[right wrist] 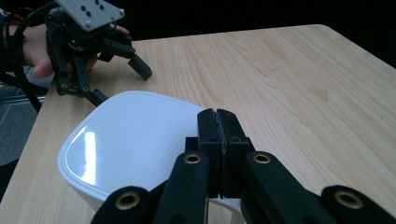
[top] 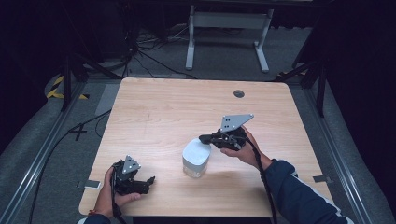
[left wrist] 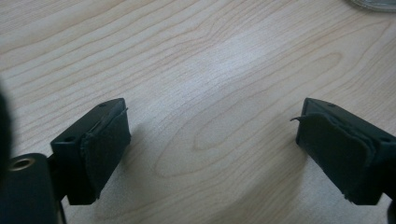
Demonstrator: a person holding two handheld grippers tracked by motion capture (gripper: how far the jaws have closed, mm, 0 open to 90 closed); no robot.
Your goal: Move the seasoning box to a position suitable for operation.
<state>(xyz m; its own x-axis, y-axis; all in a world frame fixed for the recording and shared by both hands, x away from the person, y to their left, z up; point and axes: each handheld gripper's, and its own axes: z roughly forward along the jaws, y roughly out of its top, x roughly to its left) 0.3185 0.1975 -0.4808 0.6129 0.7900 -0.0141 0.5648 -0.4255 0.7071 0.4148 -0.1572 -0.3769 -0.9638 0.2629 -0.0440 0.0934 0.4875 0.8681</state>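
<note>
One container (top: 196,158) stands on the wooden table (top: 163,112), a little toward the person's side of the middle; it has a white rounded lid (right wrist: 123,135) and a clear lower body, and what it holds cannot be made out. The right gripper (top: 203,138) reaches in from the right with its tip at the lid's upper right edge; in the right gripper view its two black jaws are pressed flat together, pad against pad, with nothing between them, and they sit just over the near rim of the lid. Whether they touch the lid cannot be told. The person's right hand (top: 243,150) holds this gripper, with a dark blue sleeve (top: 299,196) behind it. One grey three-cornered plate tops each gripper, two in all. The left gripper (top: 150,179) lies low near the table's front left corner, well apart from the container, held in the left hand (top: 109,196); its jaws are spread wide, with bare wood between the two pads (left wrist: 105,149). The far half of the table is bare wood out to its rounded corners, apart from one small dark round grommet (top: 239,94) near the far edge. To the right of the container the tabletop is bare out to the right edge. Beyond the table stand a white frame (top: 229,32) and loose cables on grey floor.
</note>
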